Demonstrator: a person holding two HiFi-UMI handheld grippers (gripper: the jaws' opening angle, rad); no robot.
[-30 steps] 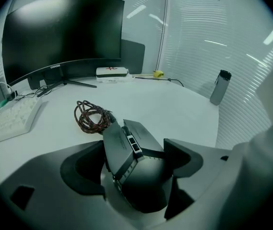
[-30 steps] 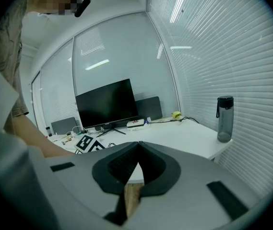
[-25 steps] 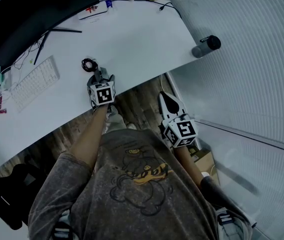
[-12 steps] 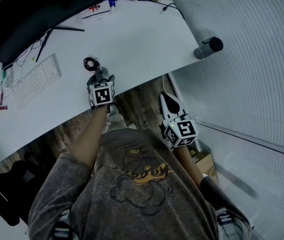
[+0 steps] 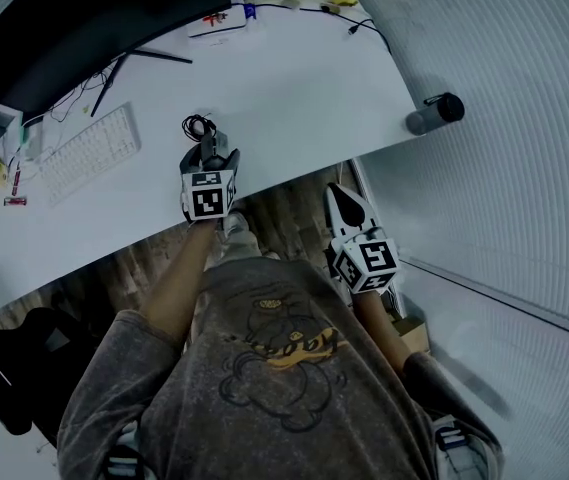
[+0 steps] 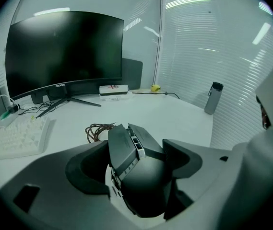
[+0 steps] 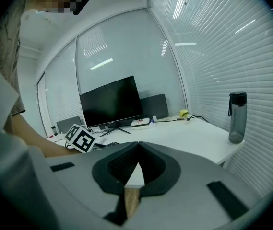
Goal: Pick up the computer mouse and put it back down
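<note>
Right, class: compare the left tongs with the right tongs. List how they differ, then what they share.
The left tongs are clamped on the mouse; the right tongs are shut on nothing. The left tongs reach over the white desk, near the coiled cable; the right tongs hang beyond the desk's edge, over the floor. Both carry a marker cube.

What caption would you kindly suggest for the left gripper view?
Left gripper shut on the computer mouse, monitor behind.
</note>
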